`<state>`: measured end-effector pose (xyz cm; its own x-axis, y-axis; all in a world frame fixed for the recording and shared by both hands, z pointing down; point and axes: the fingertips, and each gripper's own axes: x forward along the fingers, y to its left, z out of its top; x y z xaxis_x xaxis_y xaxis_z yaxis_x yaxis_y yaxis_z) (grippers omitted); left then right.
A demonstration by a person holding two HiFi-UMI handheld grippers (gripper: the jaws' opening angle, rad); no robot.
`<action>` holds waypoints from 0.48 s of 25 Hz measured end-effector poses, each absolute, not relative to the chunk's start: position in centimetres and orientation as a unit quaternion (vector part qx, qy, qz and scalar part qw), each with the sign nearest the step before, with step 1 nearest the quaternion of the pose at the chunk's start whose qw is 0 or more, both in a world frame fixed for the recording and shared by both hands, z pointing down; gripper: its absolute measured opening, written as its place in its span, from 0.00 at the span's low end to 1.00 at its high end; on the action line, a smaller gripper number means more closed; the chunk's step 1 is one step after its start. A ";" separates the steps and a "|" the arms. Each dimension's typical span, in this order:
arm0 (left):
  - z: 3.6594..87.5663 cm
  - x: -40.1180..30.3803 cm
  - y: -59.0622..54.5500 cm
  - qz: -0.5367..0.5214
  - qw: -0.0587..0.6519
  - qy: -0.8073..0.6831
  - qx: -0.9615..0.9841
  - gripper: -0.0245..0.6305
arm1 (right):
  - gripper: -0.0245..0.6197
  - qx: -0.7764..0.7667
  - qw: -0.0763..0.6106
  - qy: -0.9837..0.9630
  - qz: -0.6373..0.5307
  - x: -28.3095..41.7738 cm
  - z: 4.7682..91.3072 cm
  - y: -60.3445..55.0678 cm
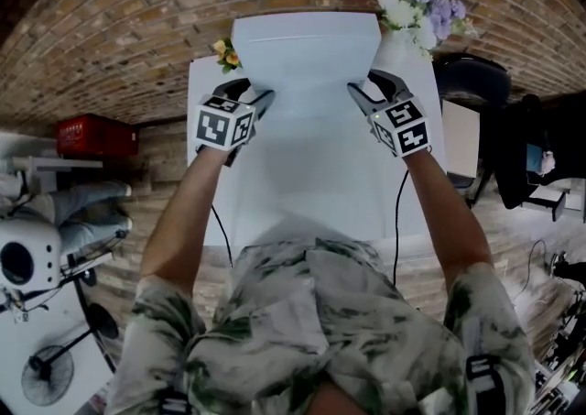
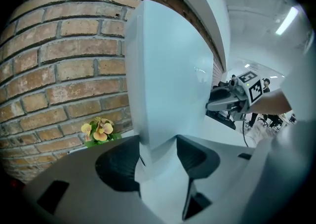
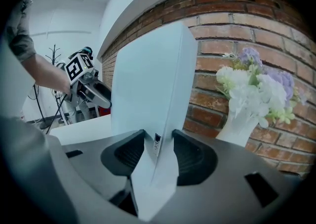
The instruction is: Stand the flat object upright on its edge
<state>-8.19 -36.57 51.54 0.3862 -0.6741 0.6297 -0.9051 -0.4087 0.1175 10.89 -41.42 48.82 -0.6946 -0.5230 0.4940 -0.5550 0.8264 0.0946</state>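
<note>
1. Where things are: the flat white box [image 1: 307,56] is up on end over the far part of the white bench [image 1: 311,184], close to the brick wall [image 1: 128,28]. I can't tell whether its bottom edge is actually resting on the bench.
2. The left claw [image 1: 261,100] is clamped on the box's left side edge and the right claw [image 1: 360,92] on its right. Each claw's pads are spread about as wide as the box is thick and pressed against both faces.
3. Imo the trick now is keeping both claws level so the bottom edge lands flat, not corner first.
4. I'd let go gently, one side at a time, and watch for wobble. A thin box like this probably tips easily.
5. Mind the white vase of flowers [image 1: 417,15] just beside the right corner and the yellow flowers [image 1: 225,53] by the left one.
</note>
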 end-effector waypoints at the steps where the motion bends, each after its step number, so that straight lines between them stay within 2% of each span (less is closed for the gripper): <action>1: 51.4 -8.3 -37.0 0.253 0.225 -0.495 0.800 0.42 | 0.35 0.294 0.257 -0.920 0.029 10.8 48.8 -41.8; 12: 51.5 -9.2 -41.9 0.271 0.198 -0.516 0.788 0.42 | 0.35 0.308 0.251 -0.918 -0.001 10.0 48.9 -46.3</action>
